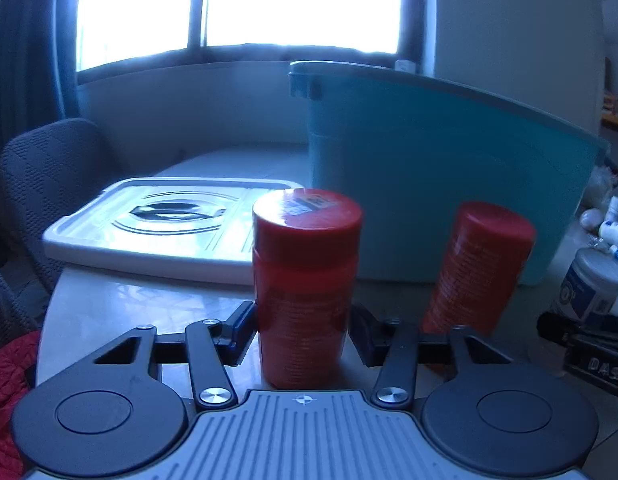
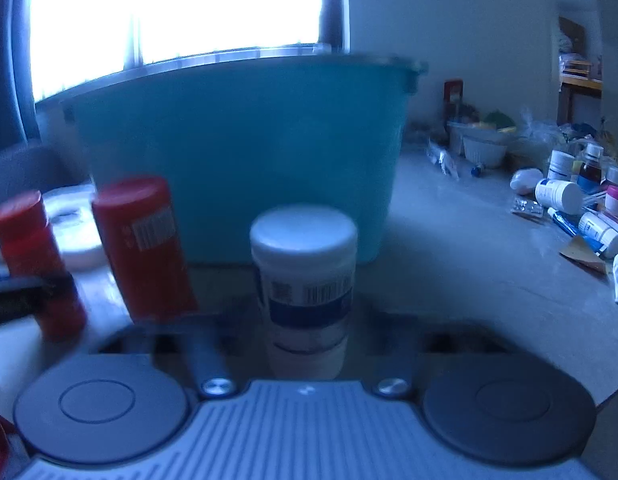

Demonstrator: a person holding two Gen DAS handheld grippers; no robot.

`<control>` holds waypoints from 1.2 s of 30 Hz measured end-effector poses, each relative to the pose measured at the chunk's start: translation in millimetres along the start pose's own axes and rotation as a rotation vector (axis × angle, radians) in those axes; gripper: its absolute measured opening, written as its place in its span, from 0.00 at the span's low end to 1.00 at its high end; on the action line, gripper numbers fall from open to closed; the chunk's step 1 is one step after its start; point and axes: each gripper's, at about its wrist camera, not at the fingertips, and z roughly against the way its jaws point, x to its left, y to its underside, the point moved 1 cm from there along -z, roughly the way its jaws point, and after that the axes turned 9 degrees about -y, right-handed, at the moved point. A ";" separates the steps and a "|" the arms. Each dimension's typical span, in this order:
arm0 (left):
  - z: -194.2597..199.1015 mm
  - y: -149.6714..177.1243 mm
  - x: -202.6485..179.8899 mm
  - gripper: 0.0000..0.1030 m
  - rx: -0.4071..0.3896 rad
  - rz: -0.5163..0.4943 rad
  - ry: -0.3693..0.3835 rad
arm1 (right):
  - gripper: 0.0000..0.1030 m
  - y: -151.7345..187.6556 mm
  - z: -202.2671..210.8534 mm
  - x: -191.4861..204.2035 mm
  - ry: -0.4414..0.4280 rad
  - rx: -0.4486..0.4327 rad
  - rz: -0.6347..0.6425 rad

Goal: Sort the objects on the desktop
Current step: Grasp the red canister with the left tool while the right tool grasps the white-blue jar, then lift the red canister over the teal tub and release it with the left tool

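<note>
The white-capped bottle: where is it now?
In the right wrist view, the white-capped bottle stands centre, between the right gripper's fingers, before the teal bin.

Red bottles [image 1: 307, 280], teal bin [image 1: 441, 168], white barcoded jar [image 2: 304, 280].

Left tongs [image 1: 303, 328] level, low over the surface, jaws closed against a red bottle [image 1: 305, 280]. Right tongs [image 2: 305, 332] level, blurred; jaws flank a white jar [image 2: 304, 280], contact unclear.
</note>
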 end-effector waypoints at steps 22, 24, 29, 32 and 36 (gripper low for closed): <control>52.6 -12.8 14.6 0.49 0.019 -0.006 0.038 | 0.46 -16.0 63.7 8.0 -0.015 -0.015 0.029; 59.9 -17.7 16.6 0.49 0.004 -0.010 0.043 | 0.46 -20.8 71.5 8.8 -0.016 -0.028 0.028; 75.4 -31.6 19.7 0.49 -0.016 0.017 0.043 | 0.46 -33.8 88.1 9.5 -0.021 -0.060 0.036; 86.6 -40.1 18.6 0.49 -0.033 0.014 0.047 | 0.46 -42.0 98.1 11.2 -0.021 -0.083 0.035; 97.0 -50.7 18.6 0.49 -0.044 0.012 0.045 | 0.46 -53.4 109.1 11.9 -0.024 -0.105 0.038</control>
